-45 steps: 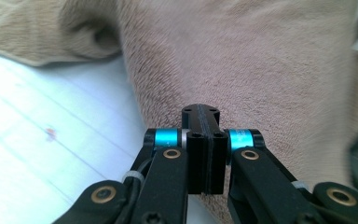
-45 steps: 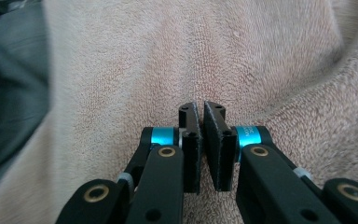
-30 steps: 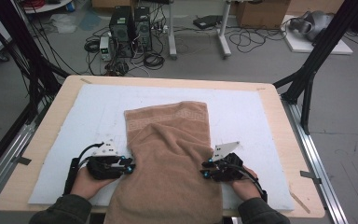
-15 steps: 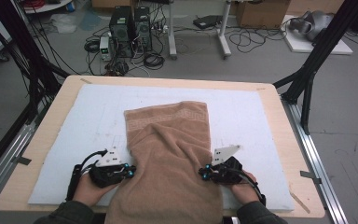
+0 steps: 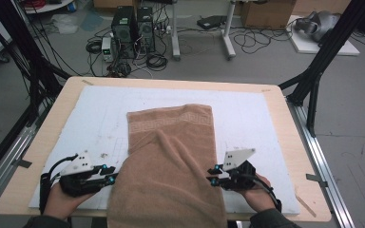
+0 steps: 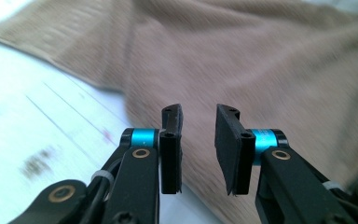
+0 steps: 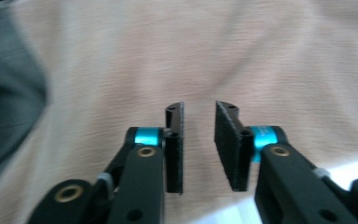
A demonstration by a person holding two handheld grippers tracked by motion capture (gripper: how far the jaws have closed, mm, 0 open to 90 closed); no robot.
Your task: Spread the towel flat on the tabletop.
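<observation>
towel [image 5: 171, 166] draped over table's 6 o'clock edge | left gripper [image 5: 111, 178] and right gripper [image 5: 213, 175] held slightly parted, empty, at its sides | risk: only one layer pinched, cloth slides off

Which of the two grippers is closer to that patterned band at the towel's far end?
Left, slightly. The left gripper sits at the towel's left edge, the right gripper at its right edge; the patterned band lies leftward.

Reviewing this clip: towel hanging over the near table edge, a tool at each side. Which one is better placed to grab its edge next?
Roughly even; slight lean left. The left tool sits open right at the towel's side edge, which shows ahead of it in the left gripper view. The right tool is open too, facing plain cloth.
</observation>
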